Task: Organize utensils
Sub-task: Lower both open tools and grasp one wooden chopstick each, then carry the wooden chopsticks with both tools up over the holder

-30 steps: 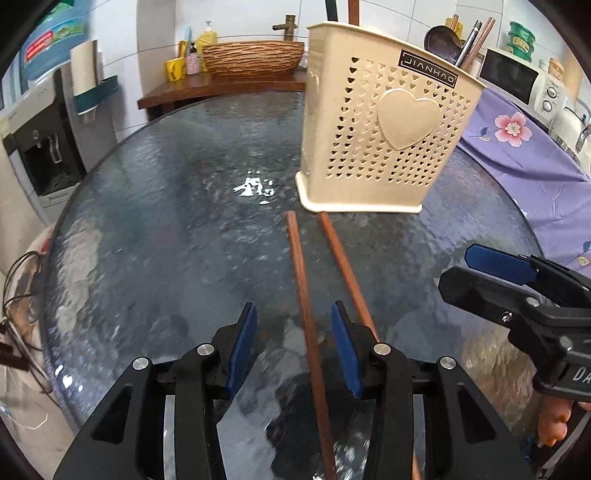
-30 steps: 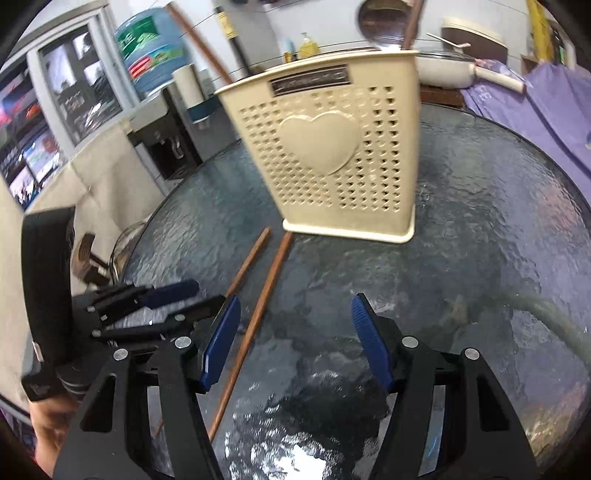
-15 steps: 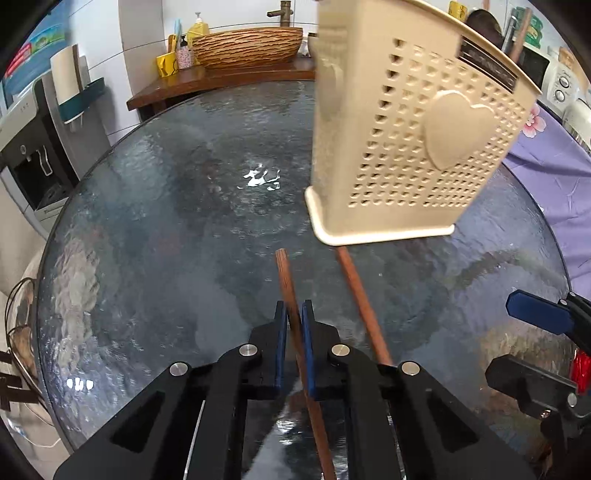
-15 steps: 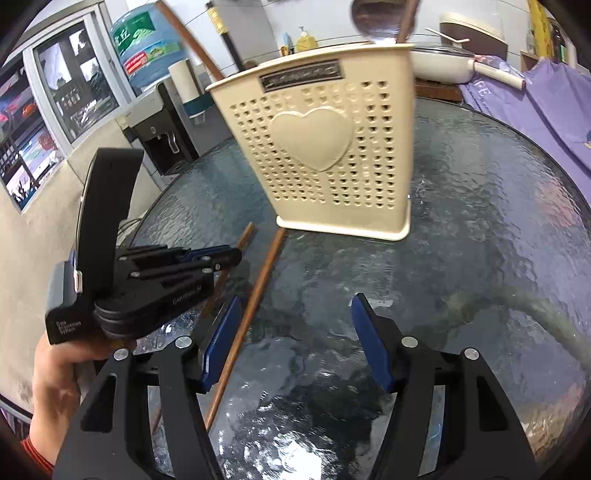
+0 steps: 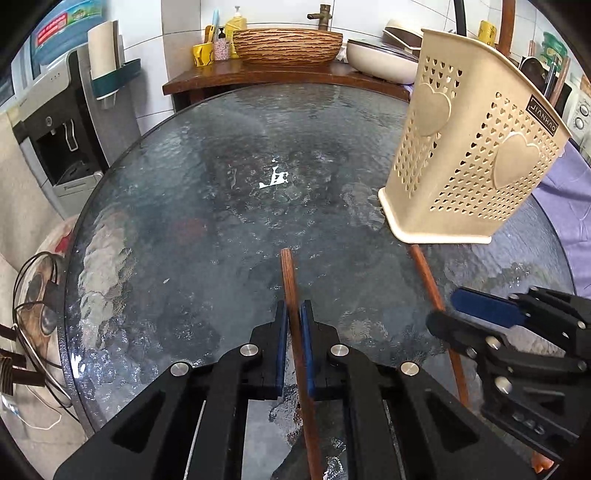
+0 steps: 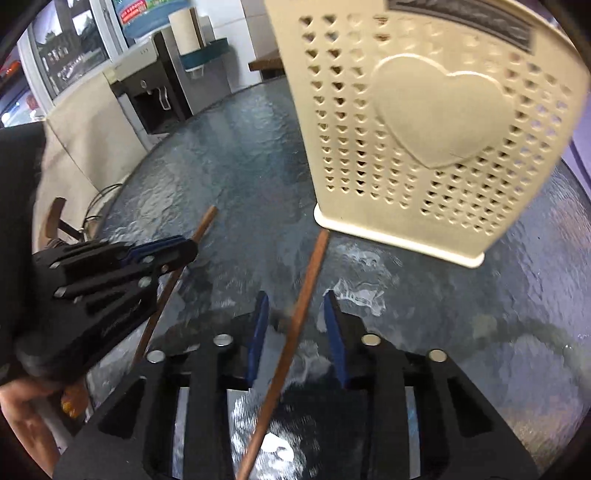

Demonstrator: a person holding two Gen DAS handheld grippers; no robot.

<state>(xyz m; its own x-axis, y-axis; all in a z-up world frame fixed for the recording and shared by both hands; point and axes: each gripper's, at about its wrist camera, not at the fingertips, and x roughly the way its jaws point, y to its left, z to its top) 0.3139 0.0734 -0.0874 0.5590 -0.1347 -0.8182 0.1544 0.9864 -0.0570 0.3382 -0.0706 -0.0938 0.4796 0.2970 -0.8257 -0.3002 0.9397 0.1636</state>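
My left chopstick is now clenched between the blue pads of my left tongs. One second ago these jaws stood wide apart on both sides of it, so the grasp is new. The stick lies in the near part of the round glass table, and its far end points toward the middle of the table.

The right chopstick lies between the pads of my right tongs. These jaws are closing at this moment, but a gap shows on each side of the stick, so it is not yet gripped. A moment ago the right tongs were beside this stick, not over it. Its far end almost touches the near bottom corner of the cream utensil holder, which stands upright toward the far right edge of the table.

I judge that both sticks will soon be held, and the next step is to lift them and drop them into the holder from above.

For writing: a dark label near the holder's rim reads "JIANHAO". My right tongs carry white letters in the right wrist view, but they are too blurred to read. The water bottle label at the far left is also not readable.
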